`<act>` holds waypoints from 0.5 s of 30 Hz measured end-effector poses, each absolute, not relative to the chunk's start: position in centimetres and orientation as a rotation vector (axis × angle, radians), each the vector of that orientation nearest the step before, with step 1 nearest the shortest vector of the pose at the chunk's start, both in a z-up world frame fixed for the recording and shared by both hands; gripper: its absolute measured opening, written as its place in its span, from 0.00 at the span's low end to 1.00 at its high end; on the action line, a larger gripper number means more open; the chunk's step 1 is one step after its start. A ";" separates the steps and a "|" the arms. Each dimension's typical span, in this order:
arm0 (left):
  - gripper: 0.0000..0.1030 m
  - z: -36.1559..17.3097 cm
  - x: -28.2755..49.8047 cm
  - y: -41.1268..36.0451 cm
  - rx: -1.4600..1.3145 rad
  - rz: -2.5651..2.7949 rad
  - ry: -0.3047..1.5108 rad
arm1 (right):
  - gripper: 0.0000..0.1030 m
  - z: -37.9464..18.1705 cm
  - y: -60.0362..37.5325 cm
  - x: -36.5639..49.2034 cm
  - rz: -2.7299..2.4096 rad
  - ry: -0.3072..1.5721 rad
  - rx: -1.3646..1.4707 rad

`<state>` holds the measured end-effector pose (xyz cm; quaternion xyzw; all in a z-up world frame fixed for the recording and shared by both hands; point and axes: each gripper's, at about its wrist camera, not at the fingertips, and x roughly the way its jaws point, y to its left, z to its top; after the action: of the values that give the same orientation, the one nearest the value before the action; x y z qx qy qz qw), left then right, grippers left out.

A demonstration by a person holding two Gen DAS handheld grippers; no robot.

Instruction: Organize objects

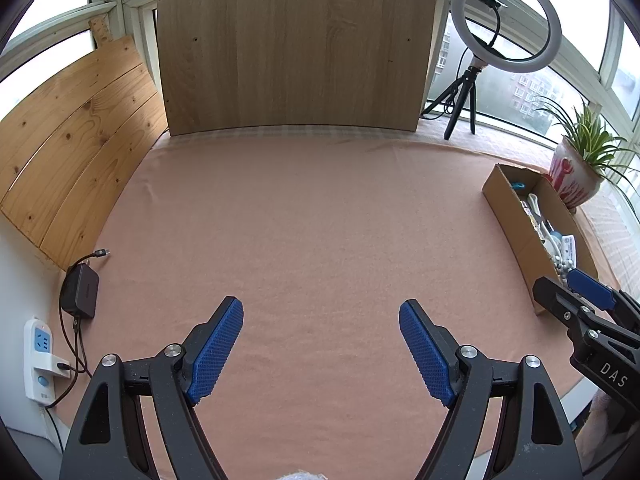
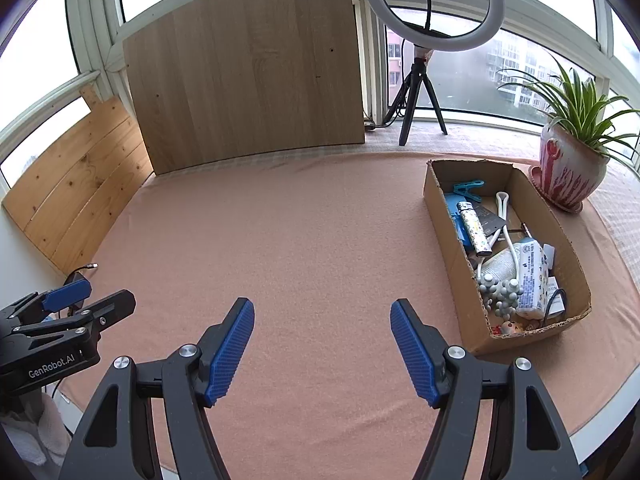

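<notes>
We are holding the left gripper [image 1: 321,312] over the near part of the pink cloth [image 1: 312,220], its blue-padded fingers [image 1: 216,350] spread wide with nothing between them. We are holding the right gripper [image 2: 322,312] the same way, fingers [image 2: 230,352] wide apart and empty, hovering above the cloth near the front edge.

The cardboard box [image 2: 448,240] is sitting on the right side of the cloth, just right of the right gripper and running from near to far. Inside it we are seeing a blue clip [image 2: 466,190] at the far end, a patterned tube [image 2: 474,232] lying lengthwise, a white tissue pack [image 2: 532,276] and a grey knobbly ball [image 2: 500,292] toward the near end, all jumbled together and touching.

A potted plant [image 2: 568,168] is standing just beyond the box on the right. A ring light [image 2: 434,4] on a tripod is standing at the far edge, right of an upright wooden board [image 2: 248,72]. A black charger [image 1: 82,290] is lying at the near left.
</notes>
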<state>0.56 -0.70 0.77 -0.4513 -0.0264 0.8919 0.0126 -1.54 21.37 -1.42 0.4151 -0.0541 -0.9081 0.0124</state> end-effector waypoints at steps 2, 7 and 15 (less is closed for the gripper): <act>0.81 0.8 0.6 -0.7 -1.407 2.780 -0.086 | 0.65 -1.4 21.4 -1.5 -2.830 -0.169 1.294; 0.81 0.7 0.7 -0.8 -1.412 2.778 -0.094 | 0.65 -1.4 21.2 -1.5 -2.829 -0.168 1.298; 0.81 0.7 0.7 -0.9 -1.414 2.775 -0.099 | 0.65 -1.6 21.1 -1.6 -2.824 -0.164 1.310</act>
<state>0.72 -0.86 0.67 -0.4538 -0.0319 0.8904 0.0124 -1.57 21.14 -1.64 0.4201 -0.0527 -0.9059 0.0121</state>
